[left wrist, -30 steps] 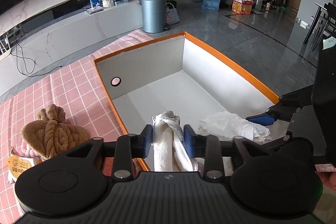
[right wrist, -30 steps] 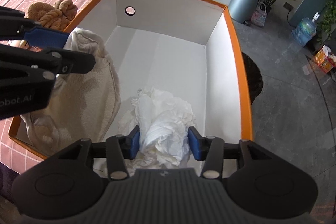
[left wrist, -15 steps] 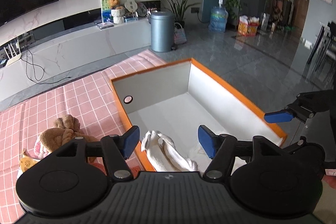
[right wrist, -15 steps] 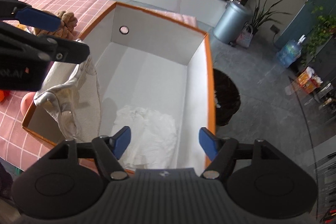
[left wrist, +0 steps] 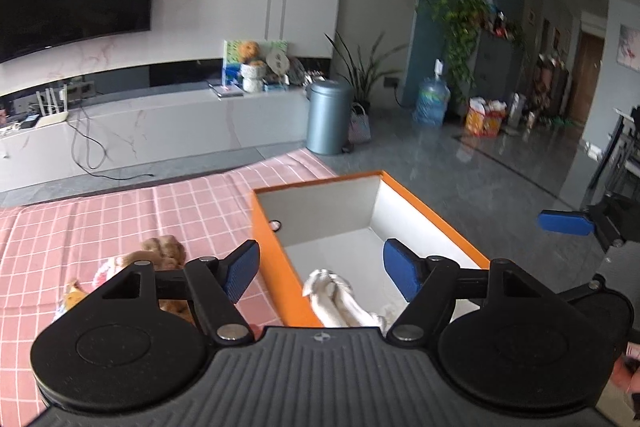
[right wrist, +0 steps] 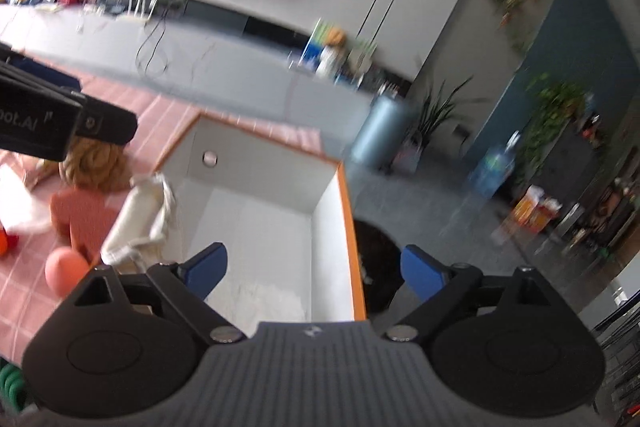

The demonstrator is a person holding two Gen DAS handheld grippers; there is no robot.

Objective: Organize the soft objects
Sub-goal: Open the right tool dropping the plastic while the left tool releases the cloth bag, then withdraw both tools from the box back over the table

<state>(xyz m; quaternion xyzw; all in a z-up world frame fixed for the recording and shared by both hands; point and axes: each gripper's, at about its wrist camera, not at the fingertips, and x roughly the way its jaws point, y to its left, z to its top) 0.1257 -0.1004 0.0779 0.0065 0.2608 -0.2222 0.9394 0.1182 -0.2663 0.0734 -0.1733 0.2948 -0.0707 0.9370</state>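
Inside, the orange-rimmed rectangular box with white walls is seen to hold two soft items. A cream-coloured terry towel is draped over the box's near left wall, part of it hanging inside; in the right wrist view the same towel is shown slumped across that orange edge. A crumpled white cloth lies on the box floor near the right wall, partly hidden behind the right gripper.

The left gripper is held above the box's near left corner, its blue-padded fingers spread wide with nothing gripped between them. The right gripper is likewise held wide open and empty above the box's near end.

Outside the box, on the pink checked tablecloth, a brown knitted plush toy is seen, and a small round pink ball is shown beside the box's left wall in the blurred right wrist view.
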